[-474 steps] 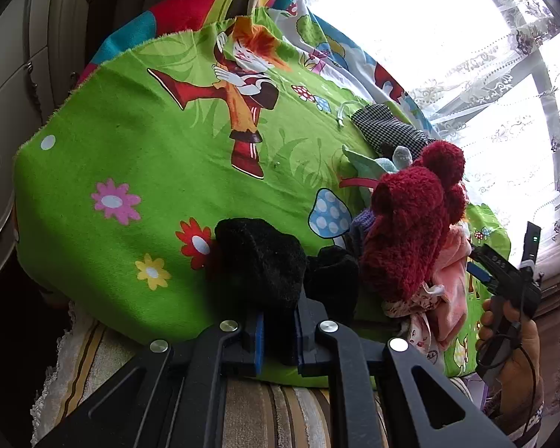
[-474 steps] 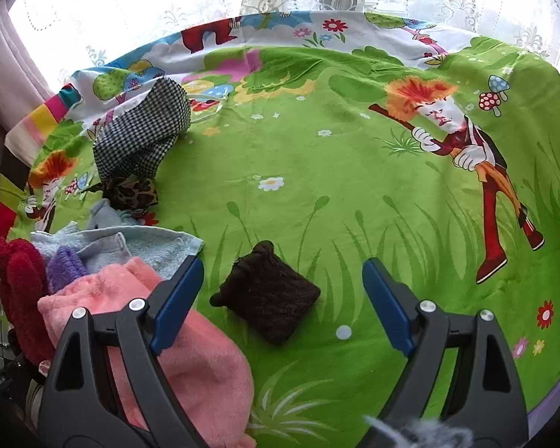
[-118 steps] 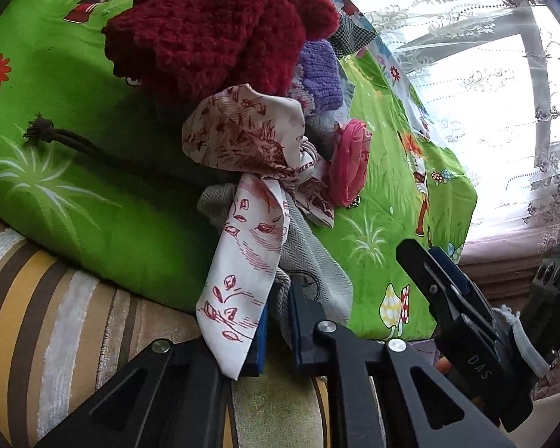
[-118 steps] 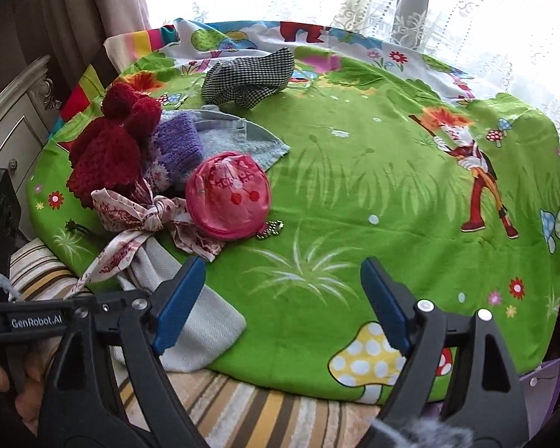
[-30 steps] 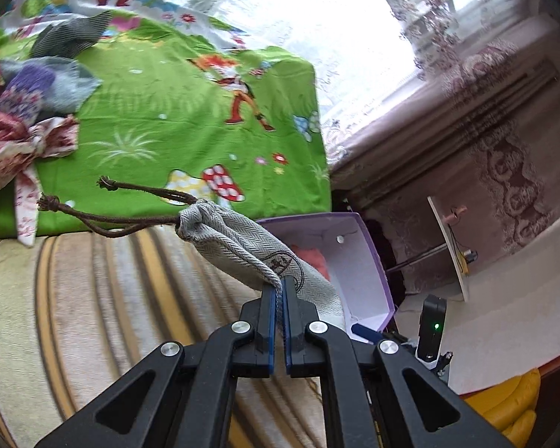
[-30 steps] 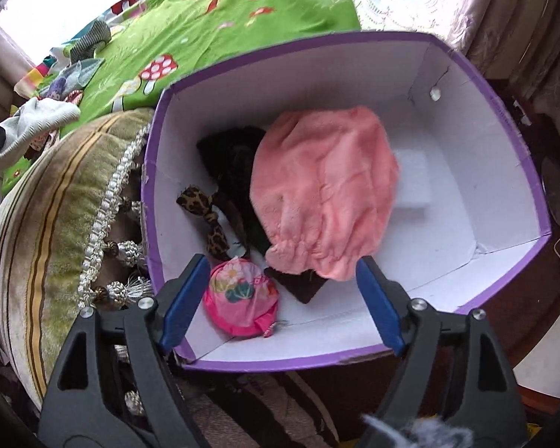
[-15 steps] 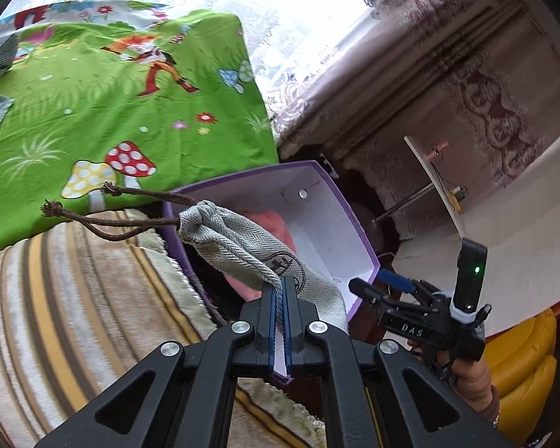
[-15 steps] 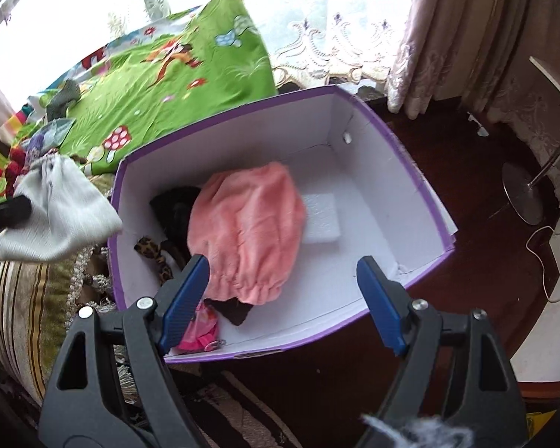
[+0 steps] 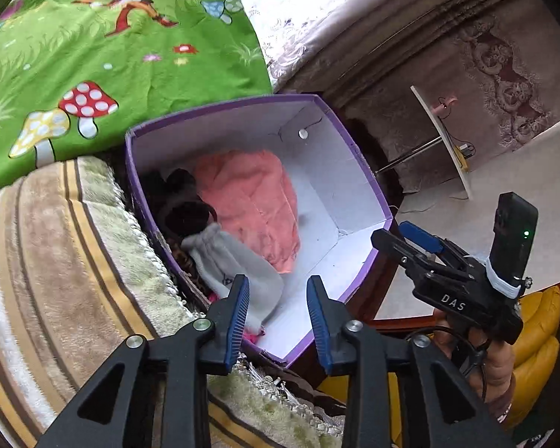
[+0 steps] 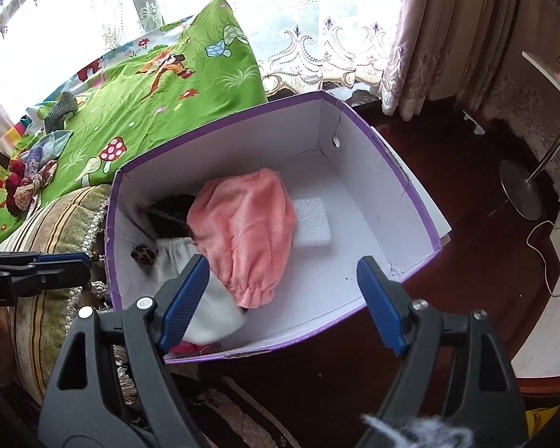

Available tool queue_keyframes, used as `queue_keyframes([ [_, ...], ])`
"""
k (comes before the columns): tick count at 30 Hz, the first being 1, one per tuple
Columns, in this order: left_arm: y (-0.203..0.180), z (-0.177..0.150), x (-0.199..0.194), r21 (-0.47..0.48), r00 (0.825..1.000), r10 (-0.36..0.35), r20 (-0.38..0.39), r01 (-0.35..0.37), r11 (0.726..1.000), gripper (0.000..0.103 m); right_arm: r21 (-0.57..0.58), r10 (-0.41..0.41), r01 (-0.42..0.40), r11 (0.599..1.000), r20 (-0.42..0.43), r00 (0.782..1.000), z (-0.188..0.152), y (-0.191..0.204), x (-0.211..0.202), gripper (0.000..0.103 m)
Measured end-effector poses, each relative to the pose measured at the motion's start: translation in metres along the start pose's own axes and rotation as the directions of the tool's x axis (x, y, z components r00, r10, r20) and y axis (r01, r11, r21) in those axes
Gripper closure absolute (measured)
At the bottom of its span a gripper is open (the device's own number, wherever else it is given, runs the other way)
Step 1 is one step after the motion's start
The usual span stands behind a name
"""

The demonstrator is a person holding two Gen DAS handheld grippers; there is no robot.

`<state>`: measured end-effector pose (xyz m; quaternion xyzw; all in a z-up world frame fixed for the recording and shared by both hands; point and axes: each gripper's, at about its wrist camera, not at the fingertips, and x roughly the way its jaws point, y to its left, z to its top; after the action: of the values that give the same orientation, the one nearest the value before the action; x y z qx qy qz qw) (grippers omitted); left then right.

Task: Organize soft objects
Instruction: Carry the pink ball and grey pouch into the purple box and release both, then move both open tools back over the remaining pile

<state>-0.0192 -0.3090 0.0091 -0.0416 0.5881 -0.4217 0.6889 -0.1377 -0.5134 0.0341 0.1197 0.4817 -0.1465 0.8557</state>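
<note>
Lying inside the purple box point(image 10: 418, 201), against its left wall, the grey drawstring pouch point(image 9: 235, 265) rests free of both tools, its lower end over a small pink item point(image 10: 184, 347) in the box's near-left corner. To the left of the box sits a striped cushion point(image 9: 48, 261), and beyond the cushion a green cartoon blanket point(image 9: 93, 37) spreads away from the box; at the blanket's far left edge a knotted floral scarf point(image 10: 33, 186), a purple knit piece point(image 10: 37, 153) and a checked cloth point(image 10: 61, 112) remain in a loose heap.

The left hand-held gripper point(image 9: 278, 317) hangs over the box's near-left corner with its blue pads parted; its jaws have just been opening, and nothing is pinched between them, the pouch lying below and slightly left of the gap. Just left of the pouch a leopard-print scrap point(image 10: 143, 254) touches the box's left wall. Behind the pouch, toward the box's far-left corner, lies something dark point(image 9: 184, 216), possibly knitwear, though shadow hides its shape. A pink fleece piece point(image 10: 242, 231) fills the box's middle, overlapping the pouch's right side. Right of the fleece a white foam pad point(image 10: 313, 220) lies flat on the box's floor.

The right hand-held gripper point(image 10: 282, 300) hovers over the box's near wall, jaws spread wide and empty. In the left wrist view it appears to the right of the box, carried by a hand point(image 9: 492, 362).
</note>
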Motion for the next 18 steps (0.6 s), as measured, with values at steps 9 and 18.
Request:
queue_keyframes([
  [9,0.02,0.005,-0.029,-0.051,0.99,0.06,0.124,-0.054,0.997,0.056,-0.014,0.028,-0.028,1.0,0.019,0.999,0.004,0.017,0.0,0.019],
  [18,0.052,0.011,-0.081,-0.03,0.935,0.184,0.304,-0.183,0.983,0.049,-0.091,0.103,-0.096,0.991,0.077,0.992,0.025,0.063,-0.004,0.019],
])
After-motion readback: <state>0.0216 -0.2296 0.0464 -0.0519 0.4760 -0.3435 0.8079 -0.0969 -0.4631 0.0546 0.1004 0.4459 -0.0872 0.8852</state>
